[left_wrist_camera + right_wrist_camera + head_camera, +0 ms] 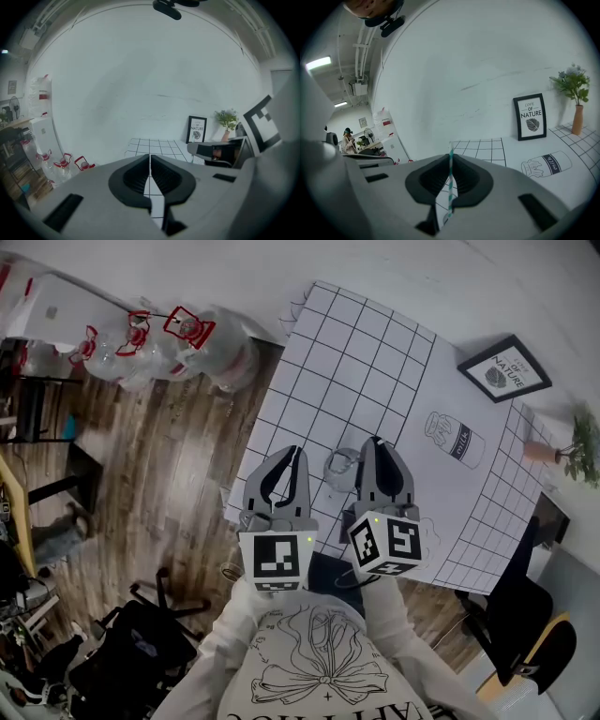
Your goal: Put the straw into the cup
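Observation:
A clear glass cup [339,468] stands on the white grid-patterned table [375,352], between my two grippers. My right gripper [375,441] is just right of the cup and is shut on a teal-and-white striped straw [450,185]. The straw stands upright between the jaws of the right gripper [451,157], with its top poking a little above the tips. I cannot make out the straw in the head view. My left gripper [293,452] is just left of the cup. Its jaws [150,157] meet at the tips with nothing between them.
A framed "NATURE" picture [503,368] and a potted plant [572,451] stand at the table's far right side. A milk bottle drawing [455,439] is printed on the cloth. Large water bottles with red handles [178,343] stand on the wooden floor beyond the table's left edge. A black chair [516,615] stands at the right.

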Demonstrator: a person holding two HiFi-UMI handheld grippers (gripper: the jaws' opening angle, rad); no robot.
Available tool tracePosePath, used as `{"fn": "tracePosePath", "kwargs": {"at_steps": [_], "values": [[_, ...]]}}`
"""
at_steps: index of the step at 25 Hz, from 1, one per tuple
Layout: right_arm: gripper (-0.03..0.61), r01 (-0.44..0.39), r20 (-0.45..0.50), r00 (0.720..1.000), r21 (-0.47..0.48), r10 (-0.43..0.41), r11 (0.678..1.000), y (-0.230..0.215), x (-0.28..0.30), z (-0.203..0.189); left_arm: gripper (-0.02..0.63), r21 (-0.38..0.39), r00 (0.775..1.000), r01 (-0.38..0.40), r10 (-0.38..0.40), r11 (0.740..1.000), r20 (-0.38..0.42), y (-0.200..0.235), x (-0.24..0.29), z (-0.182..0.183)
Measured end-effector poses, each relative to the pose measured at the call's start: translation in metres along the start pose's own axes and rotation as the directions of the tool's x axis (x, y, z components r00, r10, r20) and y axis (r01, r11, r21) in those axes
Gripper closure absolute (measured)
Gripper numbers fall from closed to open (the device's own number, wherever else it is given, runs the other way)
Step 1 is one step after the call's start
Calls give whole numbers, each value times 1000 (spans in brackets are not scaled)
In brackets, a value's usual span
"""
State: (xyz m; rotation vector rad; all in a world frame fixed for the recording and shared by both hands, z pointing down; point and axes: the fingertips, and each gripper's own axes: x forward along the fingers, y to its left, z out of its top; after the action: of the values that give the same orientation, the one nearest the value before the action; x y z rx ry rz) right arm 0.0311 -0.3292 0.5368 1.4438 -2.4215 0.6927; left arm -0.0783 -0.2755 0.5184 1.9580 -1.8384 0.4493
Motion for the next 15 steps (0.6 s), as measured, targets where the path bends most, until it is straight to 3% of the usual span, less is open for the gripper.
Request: {"fn": "tracePosePath", "kwargs": {"at_steps": [8, 11, 15], "values": [[558, 39, 11, 999, 5, -39, 999, -6, -1, 0, 603, -12, 1000, -3, 3, 1000, -6, 2, -1, -5], [491, 36, 21, 999, 8, -37, 999, -6, -3, 3, 603, -7, 1000, -1, 1, 1000, 4, 2, -4, -1], [465, 51, 41, 998, 8, -51, 999, -7, -9, 11, 603, -1, 1000, 2, -2, 1000, 23, 1, -7, 9]]}}
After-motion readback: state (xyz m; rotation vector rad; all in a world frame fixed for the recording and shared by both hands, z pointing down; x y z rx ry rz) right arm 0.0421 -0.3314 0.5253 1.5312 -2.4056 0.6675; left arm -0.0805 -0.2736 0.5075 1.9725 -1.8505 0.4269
